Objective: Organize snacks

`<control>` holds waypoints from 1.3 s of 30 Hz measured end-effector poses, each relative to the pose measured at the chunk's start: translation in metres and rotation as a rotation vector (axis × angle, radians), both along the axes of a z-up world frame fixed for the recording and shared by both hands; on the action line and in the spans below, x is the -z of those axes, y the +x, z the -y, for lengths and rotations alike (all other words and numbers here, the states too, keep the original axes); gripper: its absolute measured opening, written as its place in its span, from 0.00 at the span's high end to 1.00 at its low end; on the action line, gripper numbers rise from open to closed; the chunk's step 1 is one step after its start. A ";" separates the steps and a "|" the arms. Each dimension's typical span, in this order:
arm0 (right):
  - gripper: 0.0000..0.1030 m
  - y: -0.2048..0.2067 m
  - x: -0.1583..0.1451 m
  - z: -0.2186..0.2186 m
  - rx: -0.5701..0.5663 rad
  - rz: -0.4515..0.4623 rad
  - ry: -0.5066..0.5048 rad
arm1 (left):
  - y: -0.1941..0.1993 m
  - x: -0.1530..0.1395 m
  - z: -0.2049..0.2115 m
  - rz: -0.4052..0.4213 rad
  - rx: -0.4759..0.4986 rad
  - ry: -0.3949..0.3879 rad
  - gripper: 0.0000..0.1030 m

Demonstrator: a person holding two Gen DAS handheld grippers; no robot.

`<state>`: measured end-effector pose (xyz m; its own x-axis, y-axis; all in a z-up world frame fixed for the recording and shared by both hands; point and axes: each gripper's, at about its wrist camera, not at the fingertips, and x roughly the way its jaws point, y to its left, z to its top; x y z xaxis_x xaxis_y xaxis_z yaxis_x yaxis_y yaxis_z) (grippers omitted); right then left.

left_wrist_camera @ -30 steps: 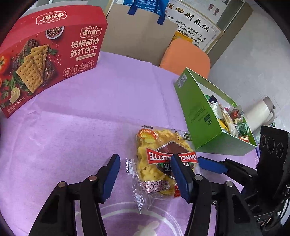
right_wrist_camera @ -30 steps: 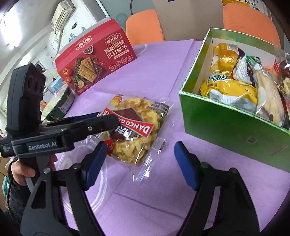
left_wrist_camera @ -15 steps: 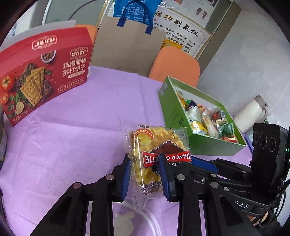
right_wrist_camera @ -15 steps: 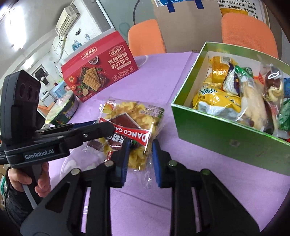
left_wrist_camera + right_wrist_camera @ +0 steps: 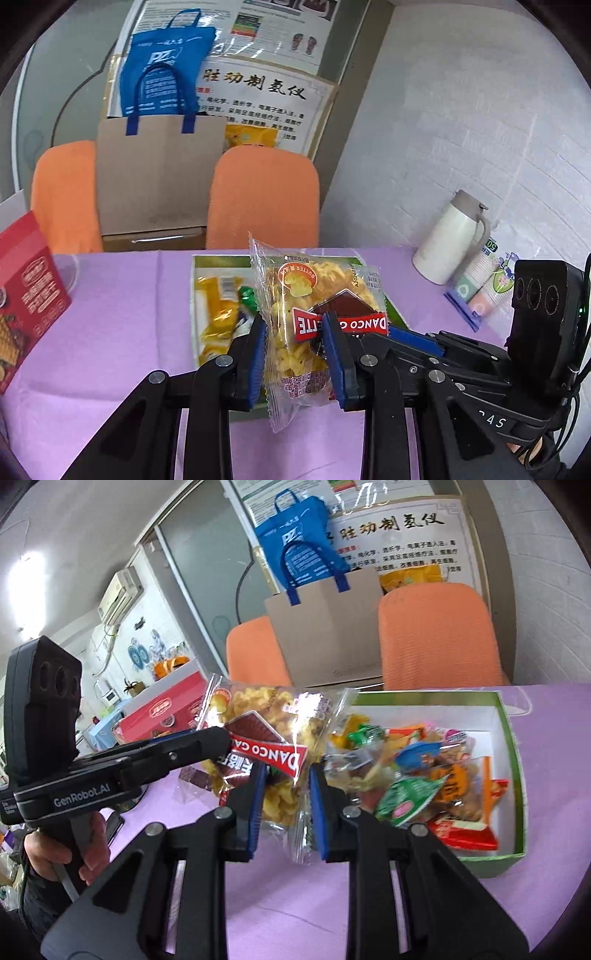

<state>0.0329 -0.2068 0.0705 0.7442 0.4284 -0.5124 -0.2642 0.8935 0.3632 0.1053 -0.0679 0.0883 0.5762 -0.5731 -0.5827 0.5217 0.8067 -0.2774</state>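
A clear packet of yellow butter biscuits [image 5: 314,314] with a red DANCO label hangs in the air, held from both sides. My left gripper [image 5: 297,354] is shut on its lower part. My right gripper [image 5: 284,805] is shut on the same packet [image 5: 273,731] from the opposite end. In the left wrist view the packet hides much of the green snack box [image 5: 207,260] behind it. In the right wrist view the green box [image 5: 511,738] stands open just right of the packet, filled with several wrapped snacks.
A red cracker box [image 5: 26,295] stands at the left on the purple tablecloth [image 5: 118,332]. A white thermos [image 5: 450,243] and a sleeve of paper cups [image 5: 480,288] stand at the right. Two orange chairs [image 5: 262,195] and a cardboard sheet stand behind the table.
Both grippers went from open around the lying packet to shut on it, then lifted it off the cloth toward the green box. The views now look more level.
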 end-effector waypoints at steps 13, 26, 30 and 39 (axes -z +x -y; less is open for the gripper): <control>0.54 0.033 0.040 0.094 0.192 -0.102 -0.042 | 0.041 0.037 0.081 -0.050 0.032 0.078 0.33; 0.37 0.018 0.047 0.083 0.175 -0.054 -0.069 | 0.018 0.028 0.041 0.057 -0.091 0.106 0.15; 0.38 0.005 0.045 0.058 0.134 -0.034 -0.220 | 0.007 0.021 0.027 0.068 -0.131 0.074 0.14; 0.45 0.058 0.061 0.069 0.237 -0.113 -0.204 | -0.020 0.010 0.008 0.108 -0.163 0.085 0.13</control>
